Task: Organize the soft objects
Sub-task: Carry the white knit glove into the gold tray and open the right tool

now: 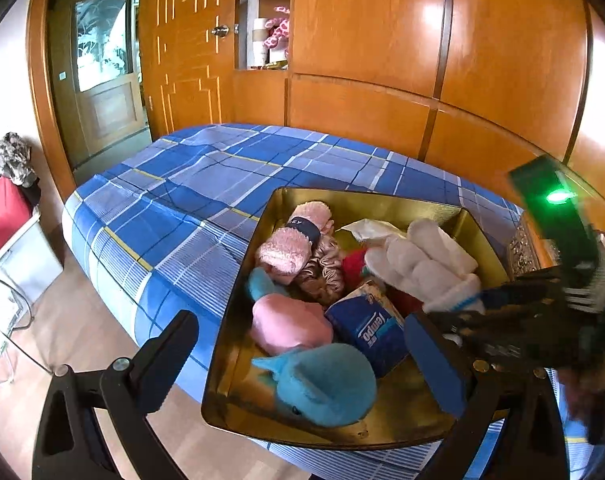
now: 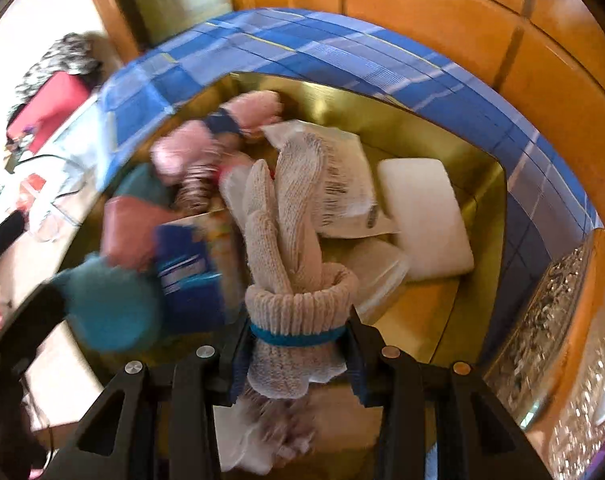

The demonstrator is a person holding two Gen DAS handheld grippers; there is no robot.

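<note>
- The gold tin (image 1: 238, 344) sat on the blue plaid bed (image 1: 174, 184), near its corner.
- The right gripper (image 2: 296, 344) pointed steeply down over the tin, jaws clamped on the cuff of a bundle of white knit gloves (image 2: 286, 240) tied with a blue band (image 2: 298, 338).
- The glove fingers hung into the tin, above a white pad (image 2: 422, 216) and a clear packet (image 2: 342, 184); whether they touched those, I could not tell.
- The left gripper (image 1: 302, 356) hovered at the tin's near edge, jaws wide apart with nothing between them.
- One of its fingers (image 1: 434, 364) reached over the tin and the other stood outside the left wall.
- In the tin lay a blue plush (image 1: 326, 384) nearest, a pink plush (image 1: 286, 324) behind it, and a blue tissue pack (image 1: 366, 332) just beside both.
- Pink fuzzy socks (image 1: 290, 240) with a dark band lay toward the far left corner.
- Wooden wardrobes (image 1: 422, 40) stood behind the bed.
</note>
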